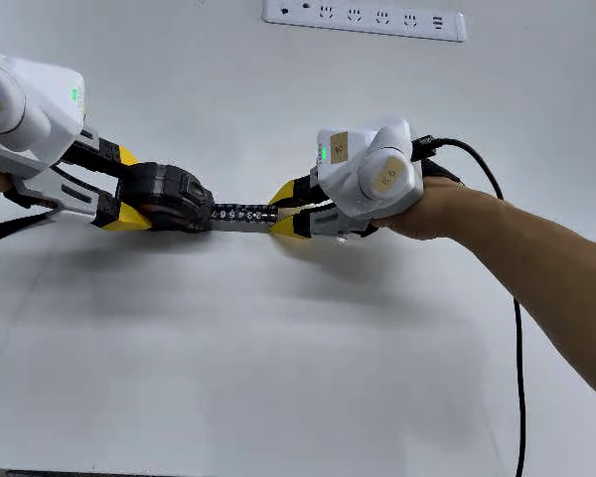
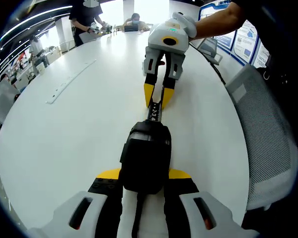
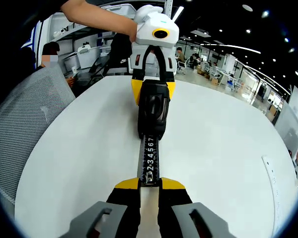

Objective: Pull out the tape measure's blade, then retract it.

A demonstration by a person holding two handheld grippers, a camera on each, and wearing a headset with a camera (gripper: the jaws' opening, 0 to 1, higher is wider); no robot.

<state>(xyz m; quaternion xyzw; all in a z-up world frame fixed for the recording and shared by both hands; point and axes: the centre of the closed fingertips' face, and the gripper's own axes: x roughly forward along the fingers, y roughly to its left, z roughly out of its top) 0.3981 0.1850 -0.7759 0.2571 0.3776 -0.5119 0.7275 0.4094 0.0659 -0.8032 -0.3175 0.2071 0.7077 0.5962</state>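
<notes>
Tape measure: its black case lies on the white table, on the person's side of the power strip and off to the left of it. The left gripper has its yellow tips shut tight on the two sides of the case. The right gripper is nearer the power strip, almost straight in front of it, and its tips are pinched on the end of the blade. Only a short bit of blade is out, stretched flat and straight between the two grippers. It looks like the pull has just begun, or the blade is almost back in; I cannot tell which. To do this step well, the left gripper should hold the case hard and not let it slide. The right gripper should move in a straight line away from the case, low over the table, so the blade does not twist or bend. On the way back it should go slowly, so the blade does not snap in. In the right gripper view the blade reads 2, 3, 4, 5, 6, 7 in white on black. Each gripper has a small tan sticker, but the writing is too small to read. I can read no brand name on the case.
</notes>
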